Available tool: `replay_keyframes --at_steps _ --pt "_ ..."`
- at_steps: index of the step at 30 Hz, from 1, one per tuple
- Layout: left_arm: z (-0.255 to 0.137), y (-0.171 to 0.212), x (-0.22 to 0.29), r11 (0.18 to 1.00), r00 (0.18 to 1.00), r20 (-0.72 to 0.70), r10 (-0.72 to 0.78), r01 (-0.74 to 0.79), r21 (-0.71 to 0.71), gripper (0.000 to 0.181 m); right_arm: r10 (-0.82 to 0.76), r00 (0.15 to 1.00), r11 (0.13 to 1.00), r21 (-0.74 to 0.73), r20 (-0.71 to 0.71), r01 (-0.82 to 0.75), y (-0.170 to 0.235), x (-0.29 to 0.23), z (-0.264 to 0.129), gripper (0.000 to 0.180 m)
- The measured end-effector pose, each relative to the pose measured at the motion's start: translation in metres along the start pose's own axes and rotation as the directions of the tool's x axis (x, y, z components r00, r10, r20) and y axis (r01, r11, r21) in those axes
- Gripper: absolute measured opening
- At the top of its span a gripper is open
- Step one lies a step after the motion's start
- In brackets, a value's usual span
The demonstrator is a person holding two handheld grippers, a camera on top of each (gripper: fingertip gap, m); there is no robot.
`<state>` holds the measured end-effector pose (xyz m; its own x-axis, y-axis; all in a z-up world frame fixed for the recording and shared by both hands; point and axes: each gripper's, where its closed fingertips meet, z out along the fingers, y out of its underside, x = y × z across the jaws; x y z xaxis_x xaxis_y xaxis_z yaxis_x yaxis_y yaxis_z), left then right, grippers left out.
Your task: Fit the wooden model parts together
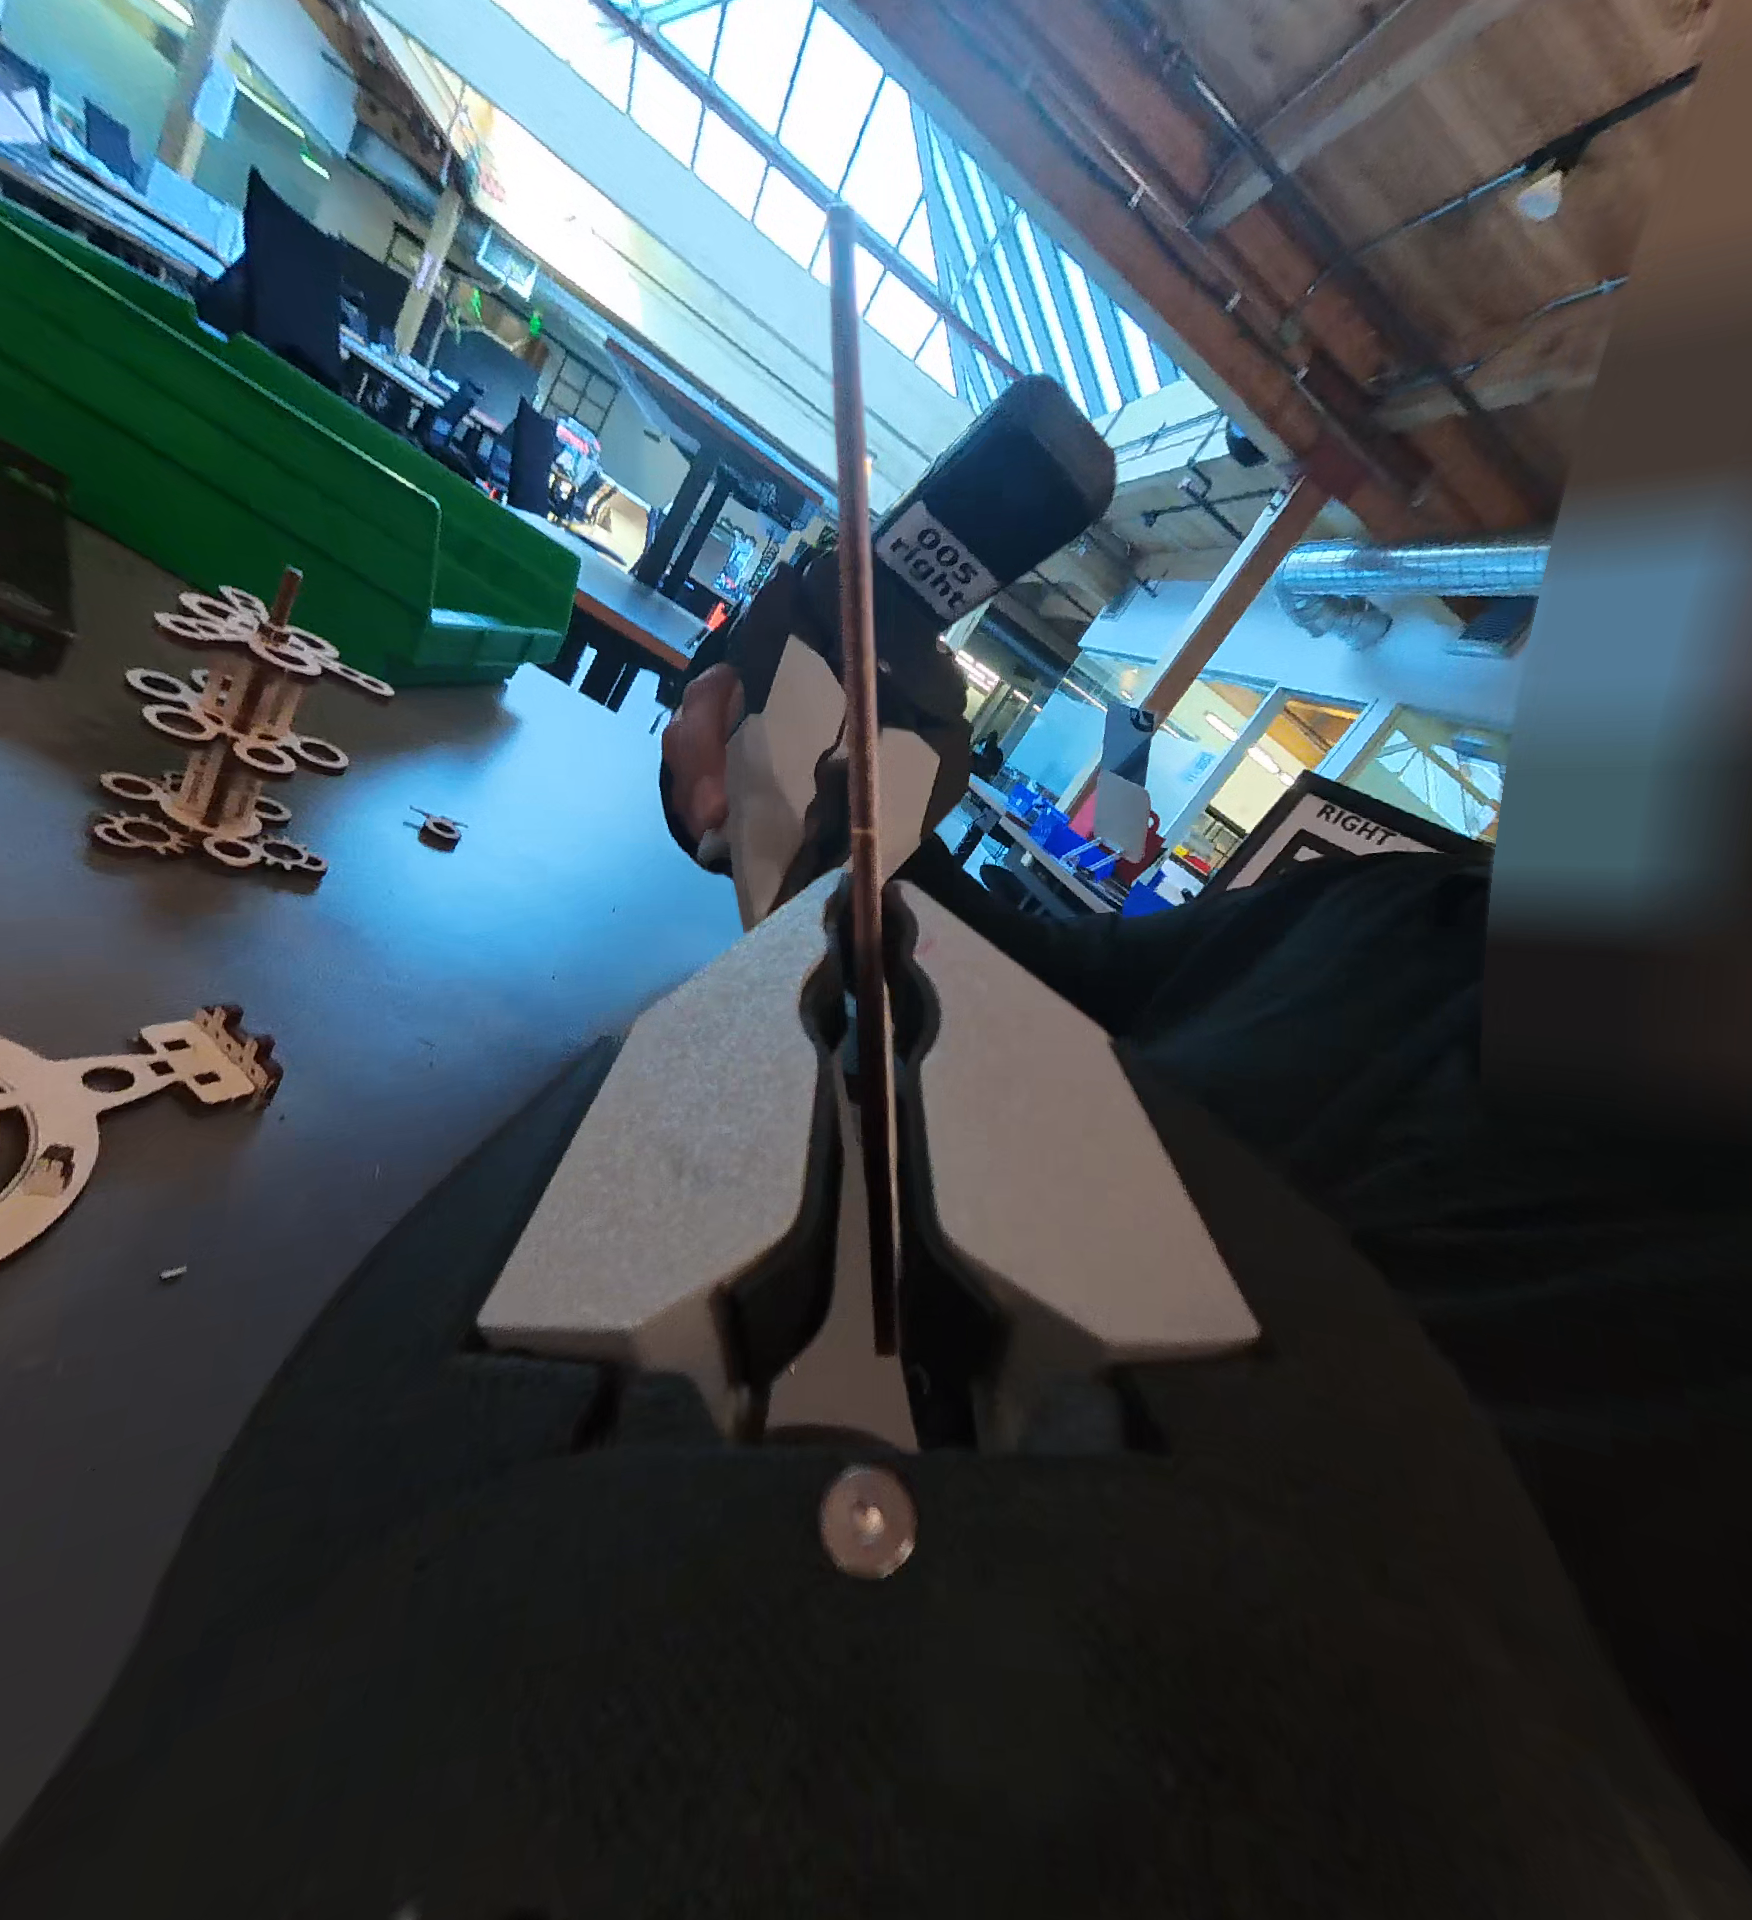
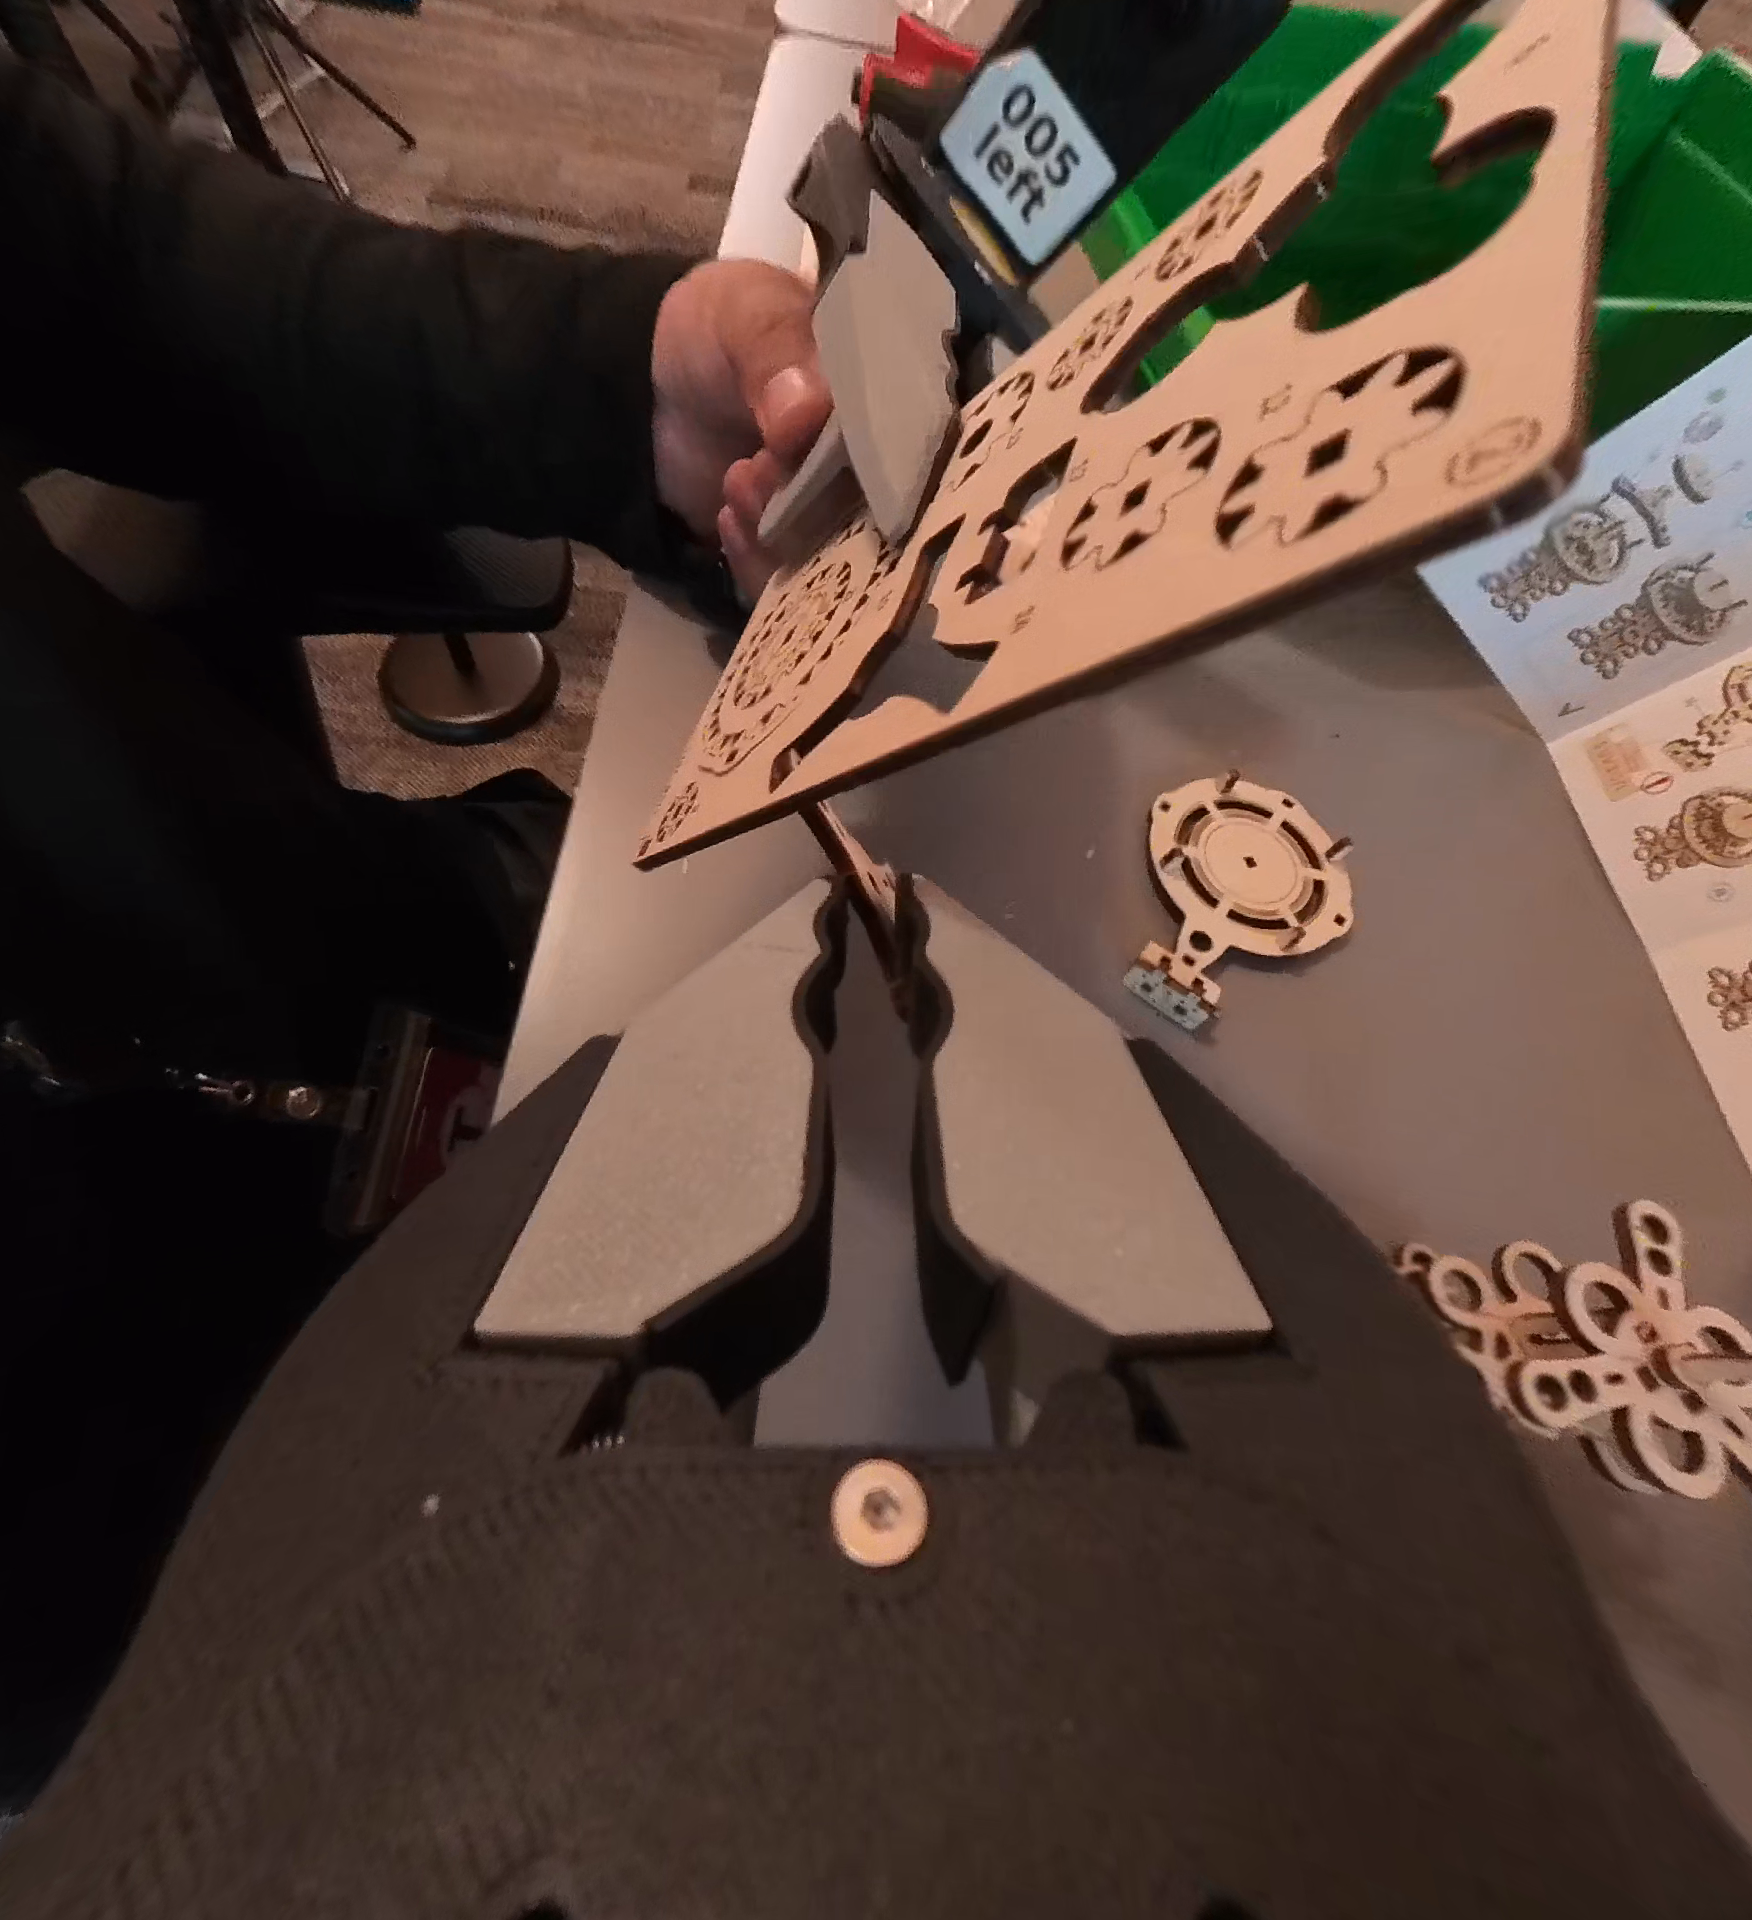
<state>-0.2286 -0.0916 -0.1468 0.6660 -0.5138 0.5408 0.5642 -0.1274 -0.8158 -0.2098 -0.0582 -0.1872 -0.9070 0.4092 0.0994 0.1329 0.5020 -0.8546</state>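
My left gripper (image 1: pixel 864 914) is shut on a thin wooden sheet of cut-out parts (image 1: pixel 856 623), seen edge-on and standing upright in the left wrist view. In the right wrist view the same sheet (image 2: pixel 1215 468) slants above the table, with the left gripper (image 2: pixel 882 416) clamped on its far edge. My right gripper (image 2: pixel 877 904) is shut on a small wooden part (image 2: pixel 856 873) that sticks out from the sheet's near edge. In the left wrist view, the right gripper (image 1: pixel 841 790) straddles the sheet just beyond my left fingertips.
On the dark table (image 1: pixel 436 987) lie a round wooden disc part with a tab (image 2: pixel 1246 883), a tiered ring assembly (image 1: pixel 228 748) and a small loose ring (image 1: pixel 439 828). An instruction sheet (image 2: pixel 1682 675) lies to the right. A green bin (image 1: pixel 228 436) stands behind. The grippers' ends are close to 6 cm from one another.
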Motion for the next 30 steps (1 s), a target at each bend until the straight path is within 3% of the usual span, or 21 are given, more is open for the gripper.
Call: replay_keyframes --at_steps 2,4,6,7,15,18,21,22,24,27,30 --pt "-0.001 0.001 -0.003 0.999 0.998 0.044 0.045 -0.044 -0.03 0.001 0.198 0.974 0.98 -0.051 0.108 -0.193 0.009 -0.012 0.005 0.003" --pt "0.004 0.011 0.001 0.987 0.991 0.052 0.123 -0.117 -0.107 0.002 0.47 0.83 0.883 -0.155 0.301 -0.443 0.015 -0.03 0.006 0.003" --pt "0.005 -0.004 0.009 0.986 0.985 0.047 0.166 -0.165 -0.025 0.0 0.586 0.681 0.797 -0.16 0.44 -0.582 0.008 -0.034 0.002 0.0" --pt "0.003 -0.007 0.008 0.985 0.983 0.057 0.172 -0.171 -0.028 0.0 0.618 0.649 0.764 -0.144 0.444 -0.629 0.009 -0.027 0.002 0.0" --pt "-0.01 -0.008 -0.003 0.997 0.996 0.062 0.072 -0.073 0.014 0.0 0.516 0.808 0.83 0.065 0.282 -0.553 0.008 0.004 -0.012 0.0" --pt "-0.004 -0.007 0.001 0.999 0.999 0.016 0.043 -0.043 0.017 0.0 0.482 0.863 0.872 0.01 0.152 -0.489 0.022 0.012 -0.007 0.0" --pt "-0.003 -0.006 -0.004 0.999 0.999 0.038 0.038 -0.038 0.018 0.0 0.523 0.848 0.852 -0.085 0.088 -0.517 0.041 0.017 0.0 0.0" --pt "-0.004 -0.007 -0.007 0.999 0.999 0.048 0.019 -0.021 0.033 0.0 0.539 0.842 0.838 -0.108 0.025 -0.534 0.05 0.024 0.003 0.008" --pt "-0.006 -0.01 -0.01 0.998 0.999 0.052 -0.015 0.012 0.064 0.0 0.53 0.842 0.832 -0.129 -0.106 -0.54 0.065 0.04 0.003 0.043" --pt "-0.01 -0.01 -0.017 0.997 0.995 0.097 -0.007 -0.001 0.077 0.001 0.491 0.854 0.861 -0.053 -0.174 -0.506 0.056 0.051 -0.005 0.045" --pt "-0.016 -0.013 -0.025 0.997 0.988 0.157 0.004 -0.017 0.08 0.0 0.47 0.869 0.881 0.028 -0.156 -0.472 0.036 0.049 -0.014 0.039"
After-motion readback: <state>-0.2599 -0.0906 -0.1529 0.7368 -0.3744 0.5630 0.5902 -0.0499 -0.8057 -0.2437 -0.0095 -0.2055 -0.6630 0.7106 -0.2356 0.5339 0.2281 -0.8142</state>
